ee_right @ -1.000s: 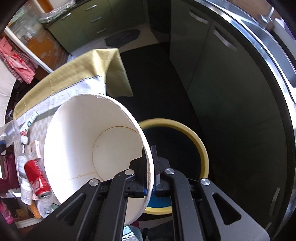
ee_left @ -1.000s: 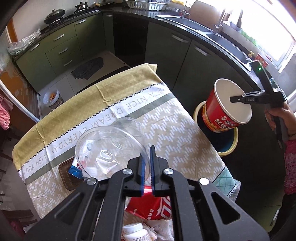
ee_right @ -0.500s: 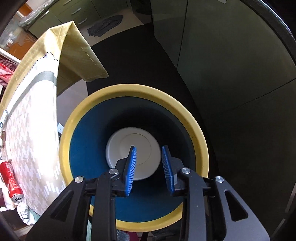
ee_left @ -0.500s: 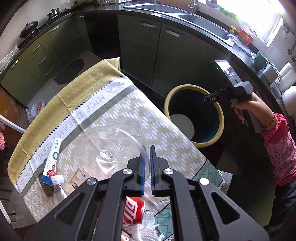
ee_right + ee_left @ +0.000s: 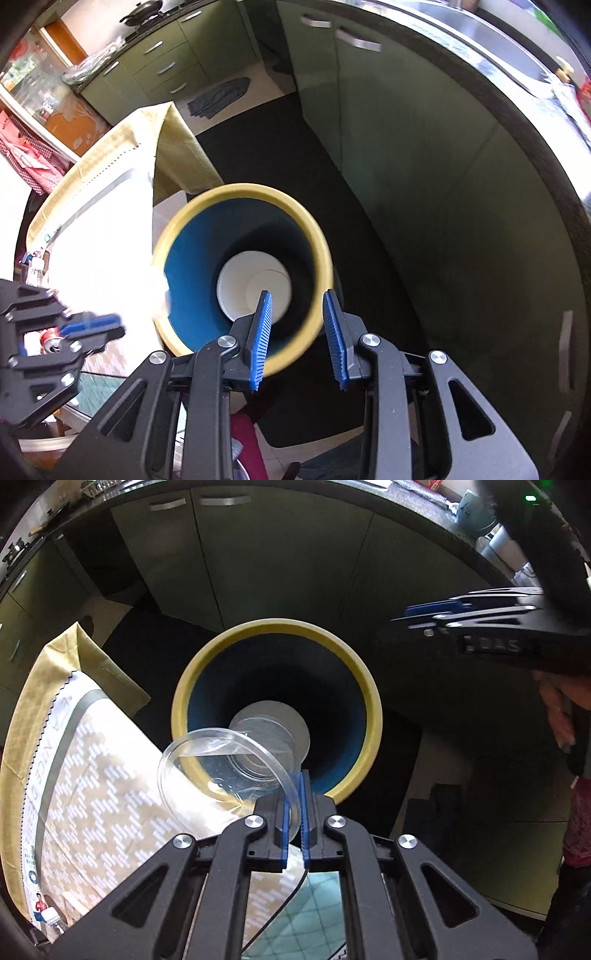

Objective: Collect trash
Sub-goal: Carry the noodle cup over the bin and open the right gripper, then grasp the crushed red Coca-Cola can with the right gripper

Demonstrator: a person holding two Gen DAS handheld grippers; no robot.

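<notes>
My left gripper (image 5: 294,819) is shut on the rim of a clear plastic cup (image 5: 229,764) and holds it tilted over the near edge of the bin (image 5: 365,686), a blue bucket with a yellow rim. A white paper bowl (image 5: 251,288) lies at the bottom of the bin. My right gripper (image 5: 299,339) is open and empty above the bin's near rim (image 5: 317,236). The right gripper also shows in the left wrist view (image 5: 436,614) at the upper right. The left gripper shows blurred at the left of the right wrist view (image 5: 92,325).
The table with a patterned yellow-and-white cloth (image 5: 96,786) stands left of the bin. A red can (image 5: 50,338) and a bottle (image 5: 51,919) lie on it. Green kitchen cabinets (image 5: 388,122) curve behind the bin. A dark mat (image 5: 280,155) covers the floor.
My left gripper has carried the clear cup from the table to over the bin. My right gripper let the red paper bowl drop into the bin, opened wider and has drawn back.
</notes>
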